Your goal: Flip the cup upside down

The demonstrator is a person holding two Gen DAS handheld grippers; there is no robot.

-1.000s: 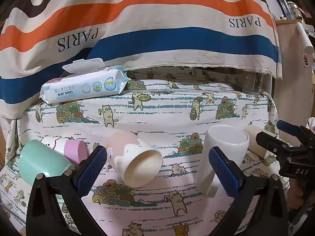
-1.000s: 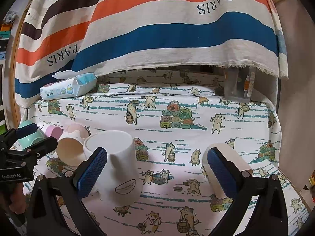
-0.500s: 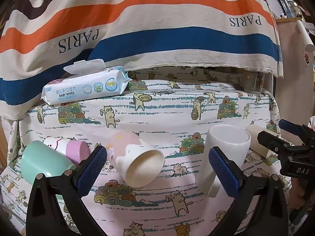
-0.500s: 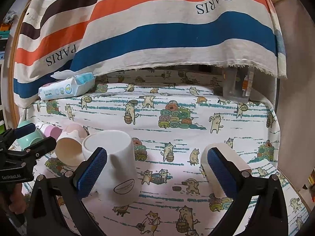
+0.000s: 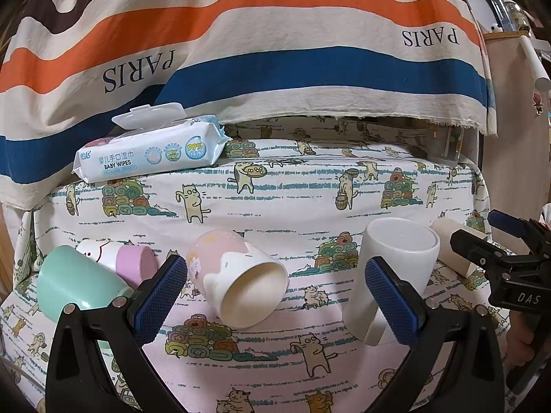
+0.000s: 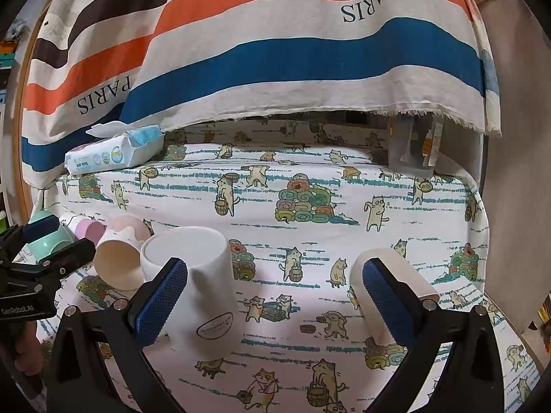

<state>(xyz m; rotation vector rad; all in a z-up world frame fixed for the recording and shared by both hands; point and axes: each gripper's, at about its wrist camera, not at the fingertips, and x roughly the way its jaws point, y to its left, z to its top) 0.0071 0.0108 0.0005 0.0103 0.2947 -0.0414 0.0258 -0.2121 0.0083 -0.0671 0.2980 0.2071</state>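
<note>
A white mug stands on the cat-print cloth, base up. A pink-and-cream cup lies on its side, mouth toward me. My left gripper is open and empty, its fingers either side of that lying cup, a little short of it. My right gripper is open and empty, with the white mug behind its left finger and a cream cup on its side behind its right finger. A mint cup and a small pink-and-white cup lie at the left.
A pack of baby wipes lies at the back left. A striped PARIS cloth hangs over the back. A clear container stands at the back right. The table edge drops off at the right beside a beige wall.
Both grippers have drifted slightly; the view has shifted a little. No cup has moved and both grippers stay open.
</note>
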